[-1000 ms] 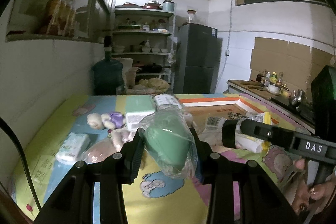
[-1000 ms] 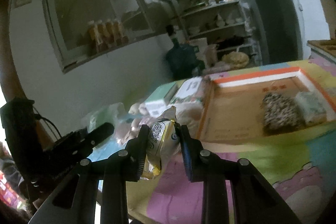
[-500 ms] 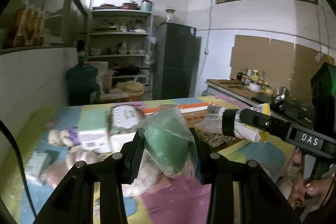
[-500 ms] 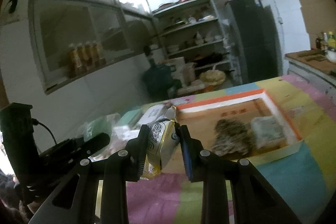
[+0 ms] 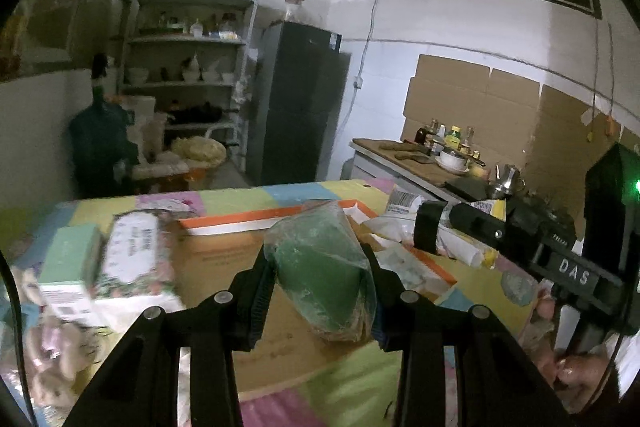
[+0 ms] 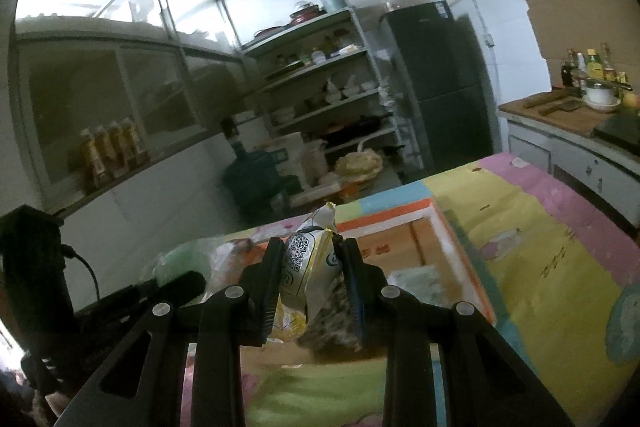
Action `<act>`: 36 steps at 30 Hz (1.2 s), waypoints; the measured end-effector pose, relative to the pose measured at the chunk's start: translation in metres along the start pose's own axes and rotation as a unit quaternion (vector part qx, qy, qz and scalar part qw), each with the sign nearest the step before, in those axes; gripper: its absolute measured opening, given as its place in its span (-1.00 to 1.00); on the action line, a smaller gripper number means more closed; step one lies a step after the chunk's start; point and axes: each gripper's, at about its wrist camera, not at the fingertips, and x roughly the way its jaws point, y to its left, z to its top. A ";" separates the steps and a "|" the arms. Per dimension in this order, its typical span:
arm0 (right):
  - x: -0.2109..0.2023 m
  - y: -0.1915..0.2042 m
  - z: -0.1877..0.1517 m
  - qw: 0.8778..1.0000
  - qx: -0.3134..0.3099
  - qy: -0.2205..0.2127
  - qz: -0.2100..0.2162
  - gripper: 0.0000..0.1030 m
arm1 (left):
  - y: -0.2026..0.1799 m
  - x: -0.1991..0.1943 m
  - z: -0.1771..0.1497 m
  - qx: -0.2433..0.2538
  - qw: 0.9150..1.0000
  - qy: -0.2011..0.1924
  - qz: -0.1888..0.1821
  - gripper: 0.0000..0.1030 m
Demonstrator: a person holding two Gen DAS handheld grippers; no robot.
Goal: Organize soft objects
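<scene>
We find the left gripper (image 5: 320, 291) closed partway on a green soft object in a clear plastic bag (image 5: 324, 275); both pads press its sides, and the bag bulges above and below the jaws, clear of the surface. It hangs over the near part of a shallow cardboard tray (image 5: 224, 255) with an orange-and-white rim, which lies on the patchwork-coloured table cover (image 5: 348, 387). The right gripper (image 6: 310, 279) is closed more narrowly on a yellow-and-white snack packet (image 6: 308, 267) bearing a QR code; the packet stands upright between the pads, its crimped top edge rising above the fingertips. In the right wrist view this packet sits over the near left part of the same tray (image 6: 424, 243). Within the tray, behind the right gripper's fingers, we note a dark speckled item (image 6: 332, 327) and a pale wrapped item (image 6: 420, 277) toward the tray's right rim; what they are we cannot tell. Just beside the tray's left rim, in the left wrist view, lie a white floral-printed pack (image 5: 132, 259) and a mint-green box (image 5: 70, 259), with further blurred soft goods at the table's near left corner. The right gripper (image 5: 432, 231) also shows from the left wrist camera, at the tray's right rim, with its packet (image 5: 464, 247) in its grasp.
</scene>
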 end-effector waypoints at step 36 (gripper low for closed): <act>0.147 -0.094 0.019 0.990 0.056 0.120 -0.051 -0.41 | 0.002 0.175 0.013 -0.066 0.983 0.163 0.042 -0.20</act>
